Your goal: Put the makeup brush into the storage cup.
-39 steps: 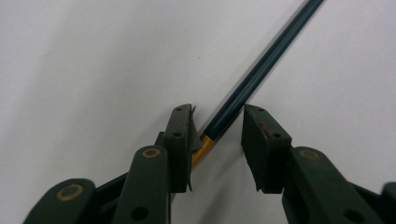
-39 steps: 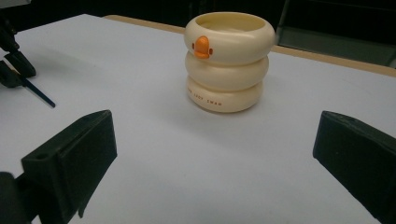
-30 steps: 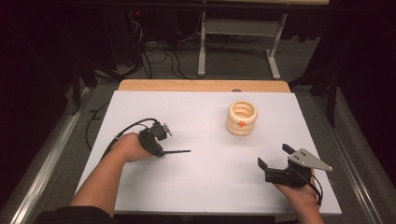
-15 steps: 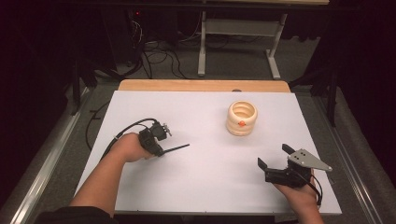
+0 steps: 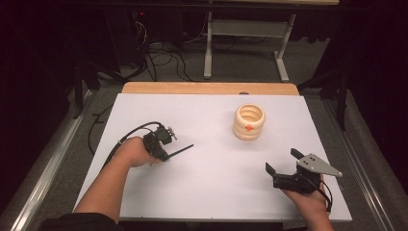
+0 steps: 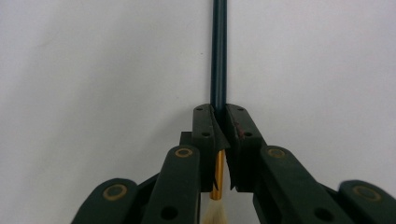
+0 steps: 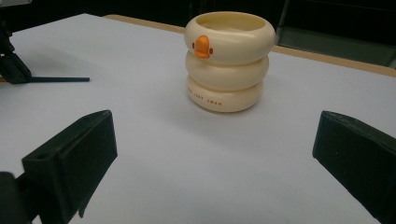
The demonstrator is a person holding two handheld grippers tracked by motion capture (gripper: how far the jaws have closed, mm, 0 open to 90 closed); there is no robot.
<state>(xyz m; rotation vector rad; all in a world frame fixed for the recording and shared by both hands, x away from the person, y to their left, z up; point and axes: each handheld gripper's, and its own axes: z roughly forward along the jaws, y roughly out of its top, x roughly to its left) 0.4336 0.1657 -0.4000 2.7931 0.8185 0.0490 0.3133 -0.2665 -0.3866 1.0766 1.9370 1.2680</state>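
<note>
Paintbrush (image 6: 218, 51) sits pinched in my left gripper (image 5: 166, 144), whose jaws have just been closing onto its dark handle, bristles toward my hand, at the table's (image 5: 207, 192) left. My right gripper (image 5: 284, 163) waits wide open and empty, near right. Grasp looks done; next, I judge, lift toward the duck-faced cup (image 5: 249, 121).

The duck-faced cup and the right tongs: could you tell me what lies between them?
Nothing: in the right gripper view, bare white table separates the open right tongs from the cup.
</note>
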